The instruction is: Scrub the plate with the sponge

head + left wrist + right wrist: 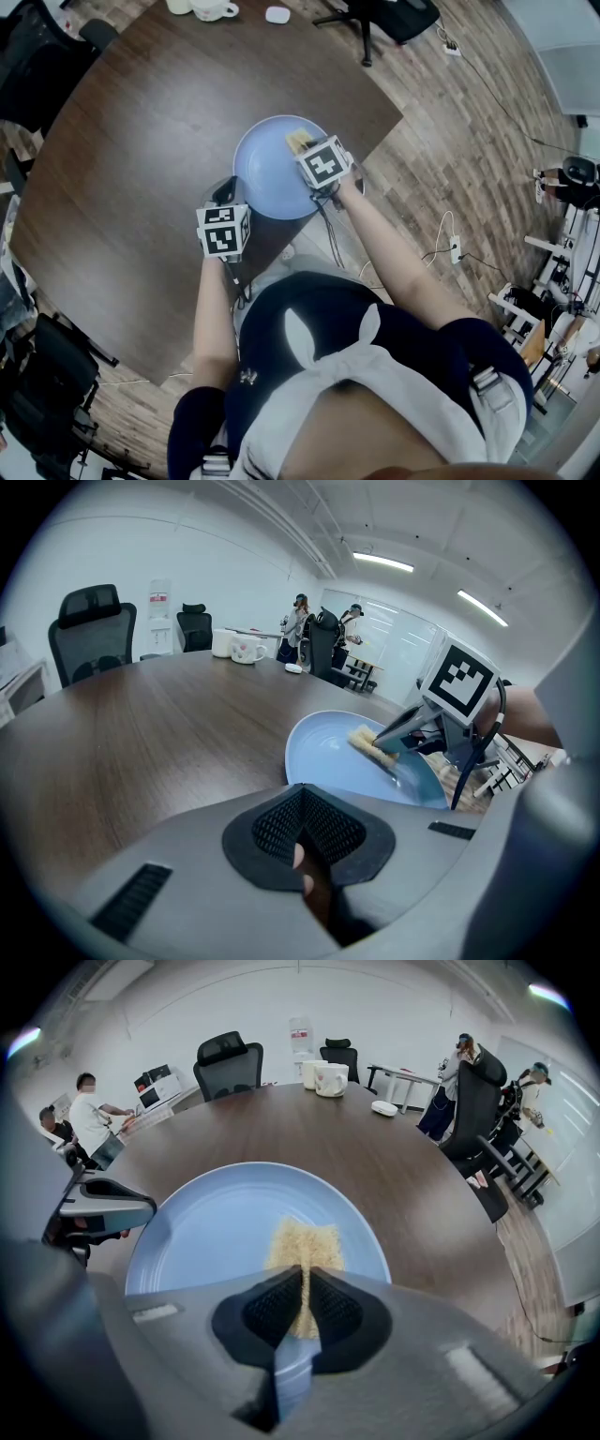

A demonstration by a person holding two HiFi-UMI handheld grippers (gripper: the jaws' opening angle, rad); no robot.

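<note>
Gripping the sponge (305, 1239), right gripper (305, 1283) presses it onto plate (211, 1227).

On the table (141, 187), the plate (265, 178) by the near edge; the sponge (297, 142) on its right part; mugs (214, 9) at the far edge

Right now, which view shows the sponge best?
Right gripper view: the sponge sits centre frame on the blue plate, pinched by the right gripper. Left gripper view shows it small and side-on; head view shows only a sliver beside the marker cube.
</note>
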